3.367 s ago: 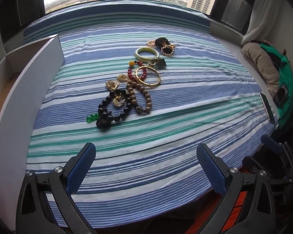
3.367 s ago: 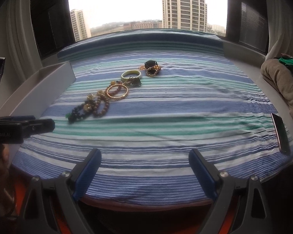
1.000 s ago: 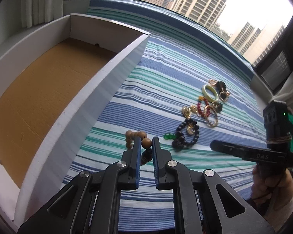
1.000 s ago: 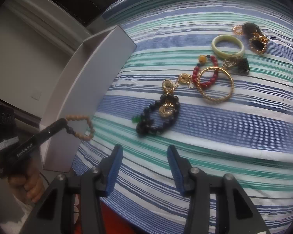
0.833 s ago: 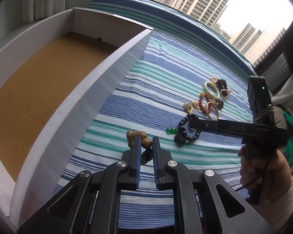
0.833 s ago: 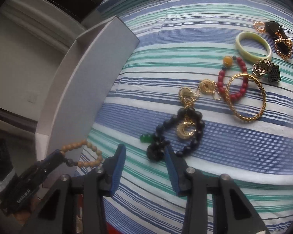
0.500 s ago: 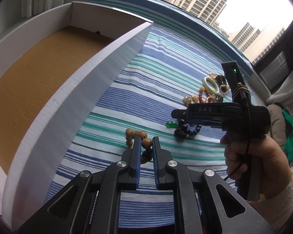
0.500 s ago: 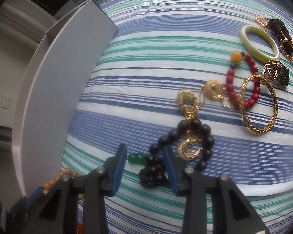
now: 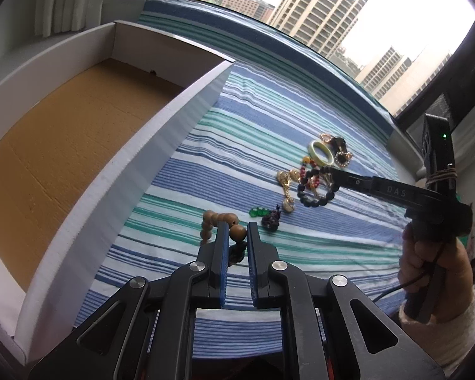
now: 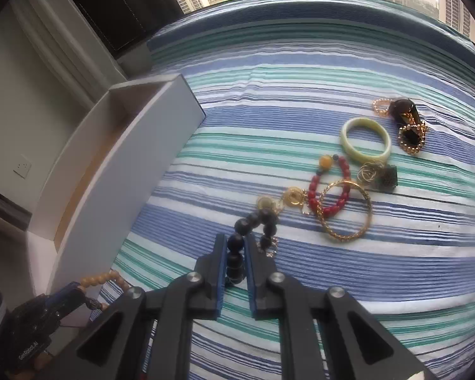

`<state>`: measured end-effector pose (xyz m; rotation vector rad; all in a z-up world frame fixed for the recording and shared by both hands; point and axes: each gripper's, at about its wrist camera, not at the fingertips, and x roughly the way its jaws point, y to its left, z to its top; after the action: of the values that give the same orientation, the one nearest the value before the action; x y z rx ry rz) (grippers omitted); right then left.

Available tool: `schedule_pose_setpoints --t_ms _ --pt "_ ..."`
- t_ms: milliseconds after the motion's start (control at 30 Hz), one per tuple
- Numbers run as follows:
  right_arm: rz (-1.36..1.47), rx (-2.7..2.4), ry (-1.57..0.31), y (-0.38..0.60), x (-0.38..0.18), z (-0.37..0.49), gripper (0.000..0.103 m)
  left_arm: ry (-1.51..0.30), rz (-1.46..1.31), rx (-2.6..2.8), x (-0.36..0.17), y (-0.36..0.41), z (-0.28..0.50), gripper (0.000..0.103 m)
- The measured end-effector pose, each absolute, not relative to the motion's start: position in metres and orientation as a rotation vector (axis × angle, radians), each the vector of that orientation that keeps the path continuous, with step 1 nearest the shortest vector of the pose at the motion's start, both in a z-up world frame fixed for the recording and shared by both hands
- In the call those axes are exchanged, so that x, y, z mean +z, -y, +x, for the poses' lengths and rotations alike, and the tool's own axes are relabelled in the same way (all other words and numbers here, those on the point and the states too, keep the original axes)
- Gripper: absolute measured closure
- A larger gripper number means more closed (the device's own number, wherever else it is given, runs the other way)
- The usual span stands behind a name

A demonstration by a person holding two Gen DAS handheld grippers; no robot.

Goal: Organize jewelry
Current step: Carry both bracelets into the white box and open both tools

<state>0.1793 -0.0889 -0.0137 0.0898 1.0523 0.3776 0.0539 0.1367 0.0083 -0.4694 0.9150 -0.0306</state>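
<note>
Fingers of left gripper [image 9: 237, 232] clamped together on wooden bead bracelet [image 9: 217, 223], one tan bead pinched between the blue pads, rest of the loop hanging off to the left of the tips, clear of the striped cloth [image 9: 253, 120]. Just left of these fingers, white cardboard box [image 9: 161, 133] with brown floor, open on top, its long wall running alongside.

Fingers of right gripper [image 10: 236, 253] closing on black bead bracelet [image 10: 253, 224], pads pressed on two or three dark beads, remainder of the strand arching up ahead of the tips and, in the left wrist view, dangling as a loop [image 9: 315, 186] above the cloth. Held by a hand [image 9: 433, 272] at the right edge of that view.

Ahead and right of the right fingers, lying on the cloth: two gold disc earrings [image 10: 281, 201], red bead bracelet [image 10: 327, 190] overlapped by gold chain bangle [image 10: 345, 210], pale green bangle [image 10: 365, 142], small gold wire piece with dark square charm [image 10: 378, 174], and farthest off a dark stone piece with gold chain [image 10: 405, 120]. Just ahead of the left fingers, a green charm with dark tassel [image 9: 266, 215] on the cloth; whether still joined to the black strand cannot be told.
</note>
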Motion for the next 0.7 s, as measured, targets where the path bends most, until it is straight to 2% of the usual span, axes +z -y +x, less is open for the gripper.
schedule_pose_setpoints --t_ms 233,433,567,700 --pt "0.017 0.457 -0.970 0.082 0.034 0.163 0.092 -0.836 -0.504 -0.042 0.055 -0.156 0.034 0.094" --pt "0.008 0.636 -0.886 0.033 0.078 0.144 0.092 -0.755 -0.483 0.087 0.092 -0.201 0.005 0.094" --pt "-0.015 0.762 -0.826 -0.018 0.102 0.133 0.092 -0.749 -0.453 0.238 0.090 -0.239 -0.007 0.094" --pt "-0.056 0.862 -0.809 -0.073 0.103 0.130 0.092 -0.793 -0.456 0.356 0.064 -0.271 -0.008 0.094"
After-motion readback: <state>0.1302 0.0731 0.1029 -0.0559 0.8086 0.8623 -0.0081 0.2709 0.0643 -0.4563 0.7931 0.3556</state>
